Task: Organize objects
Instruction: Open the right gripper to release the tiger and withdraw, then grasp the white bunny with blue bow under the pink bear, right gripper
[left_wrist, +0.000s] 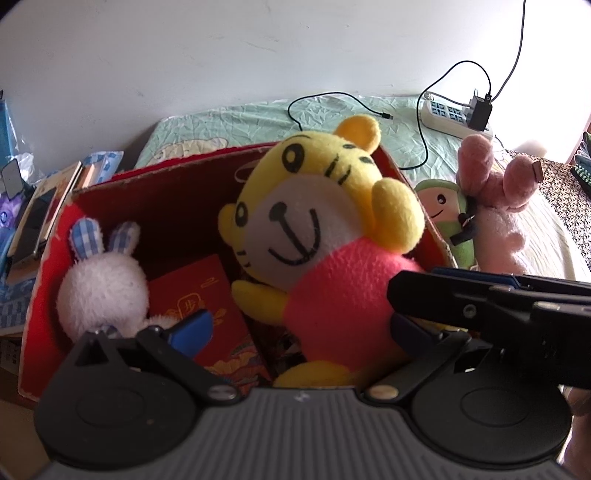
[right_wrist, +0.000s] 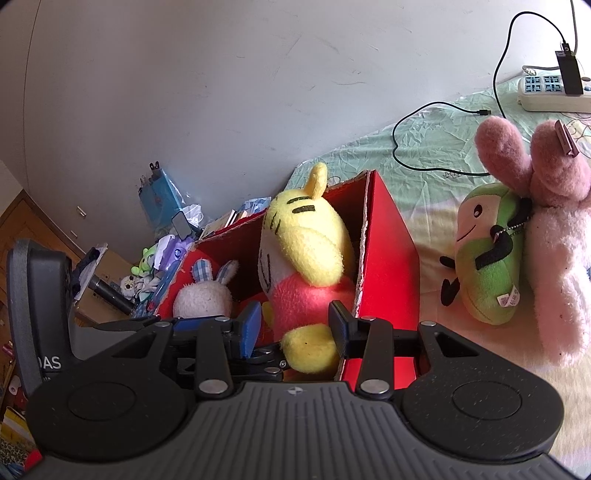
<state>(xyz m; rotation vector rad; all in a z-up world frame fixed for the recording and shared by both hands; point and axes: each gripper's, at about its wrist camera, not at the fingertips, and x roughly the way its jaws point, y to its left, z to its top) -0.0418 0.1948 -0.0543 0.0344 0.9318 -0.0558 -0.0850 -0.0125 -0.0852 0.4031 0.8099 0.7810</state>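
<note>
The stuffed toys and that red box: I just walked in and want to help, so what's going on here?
A person is tidying plush toys into a red cardboard box on the bed, using two hand-held grippers. The right hand-held gripper is closed on the foot of a yellow tiger plush in a pink shirt, which stands in the box beside a small white bunny plush with checked ears. The left hand-held gripper is open around the tiger. A green plush and a pink rabbit plush lie outside on the bed.
</note>
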